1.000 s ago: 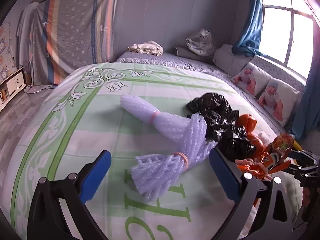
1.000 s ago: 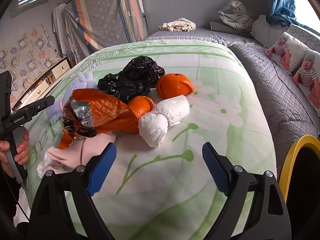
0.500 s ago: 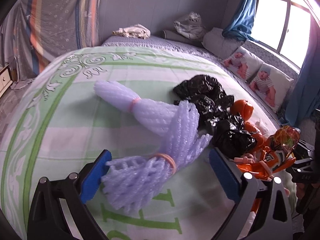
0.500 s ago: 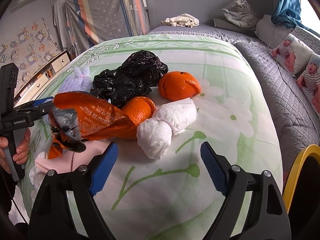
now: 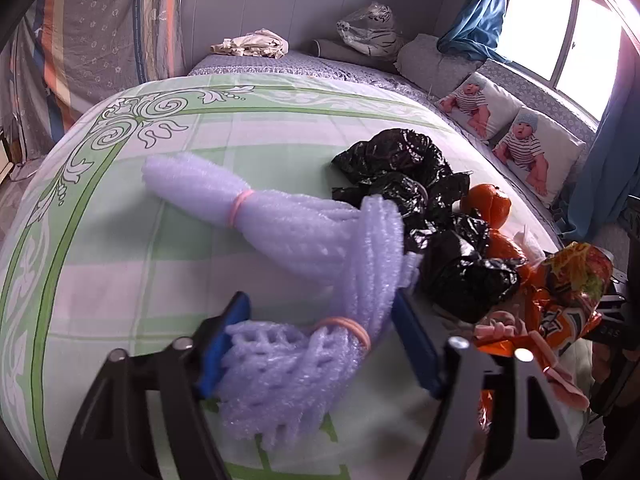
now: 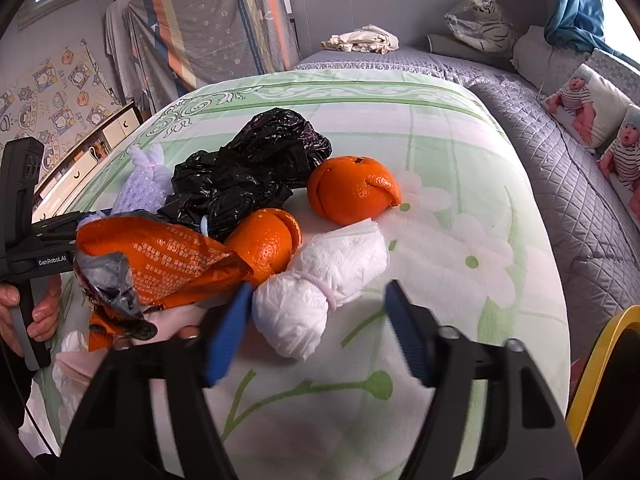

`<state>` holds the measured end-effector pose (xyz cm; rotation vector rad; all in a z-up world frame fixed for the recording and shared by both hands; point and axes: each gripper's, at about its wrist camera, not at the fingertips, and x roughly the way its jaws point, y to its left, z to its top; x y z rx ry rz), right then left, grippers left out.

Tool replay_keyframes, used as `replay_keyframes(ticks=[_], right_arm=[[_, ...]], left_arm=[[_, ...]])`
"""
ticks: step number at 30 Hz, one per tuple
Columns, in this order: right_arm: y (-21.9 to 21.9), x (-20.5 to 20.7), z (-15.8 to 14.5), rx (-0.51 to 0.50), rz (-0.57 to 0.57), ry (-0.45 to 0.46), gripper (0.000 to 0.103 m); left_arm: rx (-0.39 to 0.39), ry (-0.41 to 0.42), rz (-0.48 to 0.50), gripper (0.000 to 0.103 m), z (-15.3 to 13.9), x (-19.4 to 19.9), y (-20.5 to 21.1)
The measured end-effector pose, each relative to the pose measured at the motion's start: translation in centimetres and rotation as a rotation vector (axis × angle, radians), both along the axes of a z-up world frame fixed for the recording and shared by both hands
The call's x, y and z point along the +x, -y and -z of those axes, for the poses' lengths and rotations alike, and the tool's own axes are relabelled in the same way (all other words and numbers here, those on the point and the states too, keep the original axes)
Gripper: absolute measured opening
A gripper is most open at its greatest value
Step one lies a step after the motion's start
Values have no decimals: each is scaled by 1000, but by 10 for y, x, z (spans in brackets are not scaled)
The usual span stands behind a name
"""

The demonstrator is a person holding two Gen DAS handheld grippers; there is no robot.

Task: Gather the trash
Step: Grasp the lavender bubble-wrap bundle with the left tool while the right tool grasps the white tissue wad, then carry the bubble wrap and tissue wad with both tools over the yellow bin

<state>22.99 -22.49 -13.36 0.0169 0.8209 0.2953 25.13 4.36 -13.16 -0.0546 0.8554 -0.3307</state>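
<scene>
Trash lies on a green-and-white bedspread point(image 5: 120, 240). My left gripper point(image 5: 320, 340) has its blue pads on both sides of a purple foam net bundle point(image 5: 288, 352) tied with a pink band, jaws narrowed around it. A second purple foam bundle point(image 5: 256, 208) lies behind. My right gripper point(image 6: 316, 332) straddles a white tissue wad point(image 6: 316, 284), jaws partly closed, left pad touching it. Black plastic bags point(image 6: 248, 172), two orange peels point(image 6: 352, 188), and an orange snack wrapper point(image 6: 160, 264) lie beside it.
A yellow-rimmed bin point(image 6: 600, 380) stands at the right of the bed. A grey quilt point(image 6: 560, 152) with baby-print pillows point(image 5: 532, 152) lies beyond. A pink item point(image 5: 560, 380) lies under the wrapper. The other hand and gripper point(image 6: 28, 248) show at the left.
Both grippers moved forward and narrowed: the left around the near purple foam bundle, the right around the white tissue wad.
</scene>
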Motion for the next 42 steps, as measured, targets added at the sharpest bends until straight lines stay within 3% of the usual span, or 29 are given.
replay_keyframes(ticks=[4, 10, 22, 42], right_arm=[[-2, 2, 1, 14, -15, -9, 46], [-2, -1, -1, 15, -9, 3, 38], [21, -26, -29, 60, 39, 69, 38], [59, -84, -73, 138, 96, 169, 38]], left_arm=[[7, -1, 36, 42, 0, -3, 7], [35, 15, 68, 28, -4, -10, 19], [-23, 71, -2, 25, -32, -28, 0], [-92, 182, 3, 25, -87, -71, 7]])
